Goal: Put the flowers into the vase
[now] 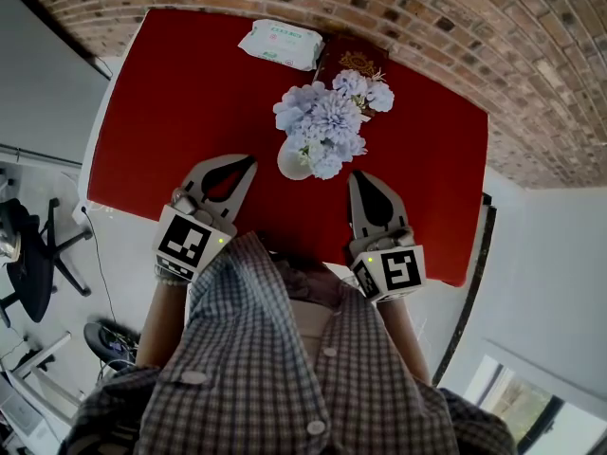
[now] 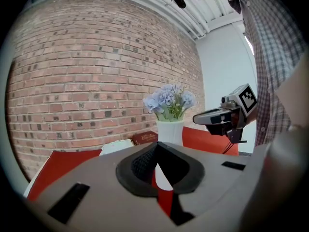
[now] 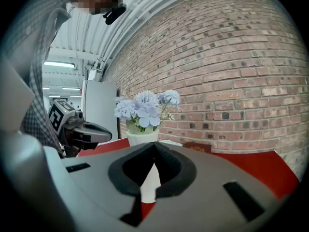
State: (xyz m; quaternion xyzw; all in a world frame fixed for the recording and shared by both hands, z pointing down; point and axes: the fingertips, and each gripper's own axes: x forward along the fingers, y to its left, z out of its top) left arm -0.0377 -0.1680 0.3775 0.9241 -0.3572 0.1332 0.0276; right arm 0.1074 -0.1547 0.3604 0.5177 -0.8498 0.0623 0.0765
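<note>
A bunch of pale blue flowers (image 1: 327,117) stands upright in a white vase (image 1: 292,162) near the middle of the red table (image 1: 171,102). The same flowers (image 2: 169,99) and vase (image 2: 170,132) show ahead in the left gripper view, and the flowers (image 3: 145,105) with the vase (image 3: 142,137) in the right gripper view. My left gripper (image 1: 248,162) hangs shut and empty just left of the vase. Level with it, my right gripper (image 1: 358,175) is shut and empty to the vase's right. Neither touches the vase.
A white pack of wipes (image 1: 281,44) and a dark red book (image 1: 353,62) lie at the table's far edge by the brick wall (image 1: 493,36). An office chair (image 1: 33,254) stands on the floor at the left. The person's checked shirt (image 1: 275,358) fills the bottom.
</note>
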